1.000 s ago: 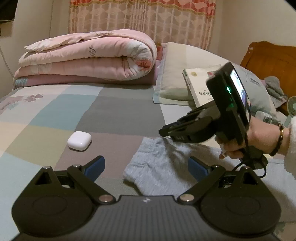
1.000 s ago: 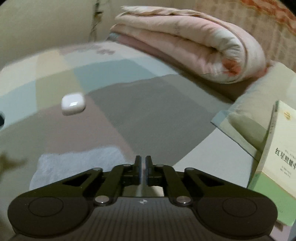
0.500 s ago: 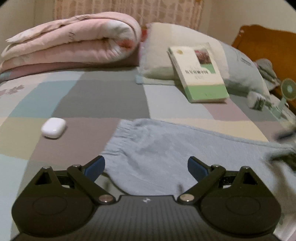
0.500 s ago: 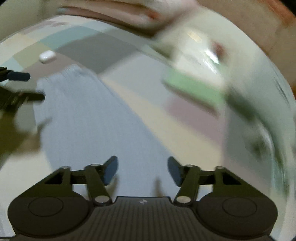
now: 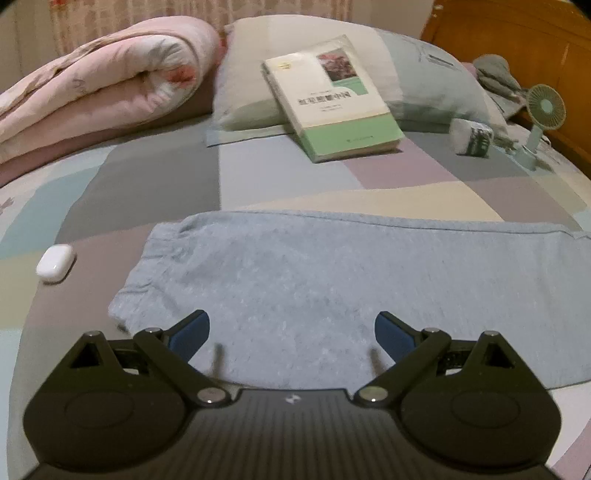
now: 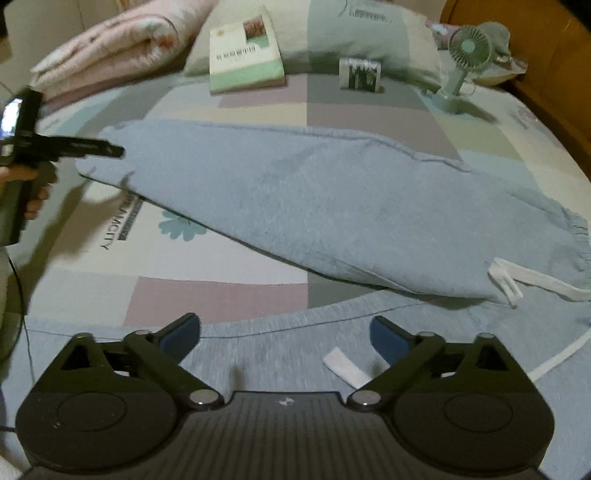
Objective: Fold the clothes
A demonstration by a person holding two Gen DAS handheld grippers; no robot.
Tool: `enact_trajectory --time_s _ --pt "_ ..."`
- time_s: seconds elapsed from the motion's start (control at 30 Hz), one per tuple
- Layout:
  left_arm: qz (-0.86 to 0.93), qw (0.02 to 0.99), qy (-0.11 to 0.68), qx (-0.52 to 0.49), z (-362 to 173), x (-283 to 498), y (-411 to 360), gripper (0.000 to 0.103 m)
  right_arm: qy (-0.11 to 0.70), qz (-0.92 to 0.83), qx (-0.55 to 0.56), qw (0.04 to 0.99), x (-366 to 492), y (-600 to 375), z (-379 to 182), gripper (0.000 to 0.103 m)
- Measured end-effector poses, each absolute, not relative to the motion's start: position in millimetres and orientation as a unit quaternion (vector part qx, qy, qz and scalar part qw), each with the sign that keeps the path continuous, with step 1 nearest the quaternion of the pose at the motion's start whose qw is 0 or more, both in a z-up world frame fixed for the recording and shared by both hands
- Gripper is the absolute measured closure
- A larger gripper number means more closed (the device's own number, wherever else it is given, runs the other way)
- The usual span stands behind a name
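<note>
Blue pants (image 6: pixel 332 199) flat and long across the bed (image 6: pixel 221 295), let go by the right gripper (image 6: pixel 284 336), jaws just opened wide and now empty over the near leg, left gripper (image 5: pixel 291 332) spread too, tipped down over the cuff, ready for folding.

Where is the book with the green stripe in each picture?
Left wrist view: the book is near the top middle, leaning on the pillow.
Right wrist view: the book is at the top, left of middle, against the same pillow.
Shared landmark: the little green fan stands to the right of the book in both.
</note>
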State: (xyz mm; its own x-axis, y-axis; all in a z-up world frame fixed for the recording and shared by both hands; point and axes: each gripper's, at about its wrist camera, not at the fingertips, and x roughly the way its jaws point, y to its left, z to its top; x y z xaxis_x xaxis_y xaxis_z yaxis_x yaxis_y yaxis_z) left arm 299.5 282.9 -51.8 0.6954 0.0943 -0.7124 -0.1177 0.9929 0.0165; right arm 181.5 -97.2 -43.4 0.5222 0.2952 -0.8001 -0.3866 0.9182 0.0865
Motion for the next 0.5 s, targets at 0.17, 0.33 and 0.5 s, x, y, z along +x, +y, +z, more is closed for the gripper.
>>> enact_trajectory --time_s 0.17,0.33,0.5 --pt "-0.020 0.923 0.371 -0.099 -46 343 290 0.006 0.427 0.202 -0.009 0.881 178 -119 -39 0.000" --pt "-0.016 0.907 0.397 -0.141 -72 381 318 0.006 0.424 0.189 0.018 0.886 174 -145 -41 0.000" --pt "0.072 0.896 0.398 -0.182 -82 379 371 0.007 0.427 0.173 0.033 0.887 168 -171 -51 0.000"
